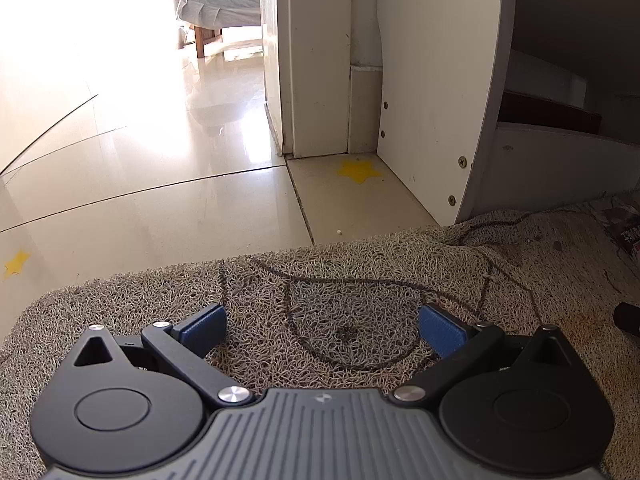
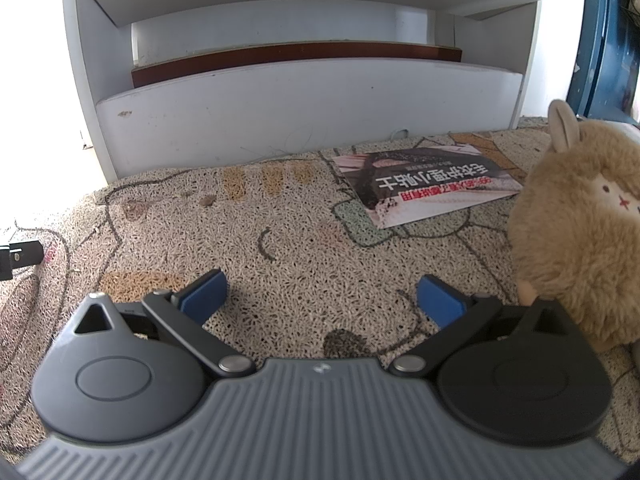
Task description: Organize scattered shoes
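Shoes do not show in either wrist view, so where they lie cannot be told; this fits both a tidied scene and one with the pairs out of frame. Any next reach is best judged only after a shoe comes into sight, and then taken by a firm edge.

The left gripper [image 1: 322, 326] sits low over the woven mat [image 1: 360, 264], jaws wide and empty, pointing toward the white shelf unit [image 1: 436, 92] and the far tiled floor [image 1: 140, 152]. The right gripper [image 2: 320, 298] rests low too, jaws wide and empty, with a plush toy [image 2: 580, 232] just right of it and a leaflet [image 2: 428, 184] farther off.
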`<state>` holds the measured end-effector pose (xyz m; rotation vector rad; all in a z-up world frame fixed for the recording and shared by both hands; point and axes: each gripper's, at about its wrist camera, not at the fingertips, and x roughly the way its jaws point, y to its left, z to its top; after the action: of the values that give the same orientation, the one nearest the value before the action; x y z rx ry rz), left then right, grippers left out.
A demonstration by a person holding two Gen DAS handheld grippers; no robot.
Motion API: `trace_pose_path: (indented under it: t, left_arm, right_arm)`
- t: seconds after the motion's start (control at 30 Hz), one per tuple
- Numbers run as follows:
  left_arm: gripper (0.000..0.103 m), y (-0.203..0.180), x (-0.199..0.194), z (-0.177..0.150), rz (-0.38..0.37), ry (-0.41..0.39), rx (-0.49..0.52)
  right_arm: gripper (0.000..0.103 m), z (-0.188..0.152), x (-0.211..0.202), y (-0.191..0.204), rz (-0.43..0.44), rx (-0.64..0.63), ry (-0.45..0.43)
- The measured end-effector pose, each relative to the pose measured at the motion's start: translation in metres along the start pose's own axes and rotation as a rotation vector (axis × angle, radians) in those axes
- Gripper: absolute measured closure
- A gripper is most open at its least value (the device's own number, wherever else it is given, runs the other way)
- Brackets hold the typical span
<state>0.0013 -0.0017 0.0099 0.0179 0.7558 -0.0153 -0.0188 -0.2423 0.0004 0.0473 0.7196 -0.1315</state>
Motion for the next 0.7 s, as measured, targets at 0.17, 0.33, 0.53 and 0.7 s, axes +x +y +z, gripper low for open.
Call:
trace_pose_path:
  t: [0.17, 0.33, 0.53, 0.7]
  left_arm:
    - [0.000, -0.014, -0.019, 0.004, -0.042, 0.017, 0.080]
    - [0.000, -0.024, -0.030, 0.005, -0.087, 0.052, 0.072]
    - [0.000, -0.045, -0.047, 0.004, -0.141, 0.052, 0.134]
    - [0.000, -0.059, -0.056, 0.009, -0.194, 0.042, 0.166]
  right_arm:
    - [0.000, 0.001, 0.000, 0.001, 0.000, 0.000, 0.000]
    - [0.000, -0.001, -0.002, -0.002, 0.000, 0.000, 0.000]
    - [0.000, -0.006, -0.004, -0.012, 0.000, -0.001, 0.000]
    - [0.000, -0.013, -0.004, -0.024, 0.010, 0.004, 0.000]
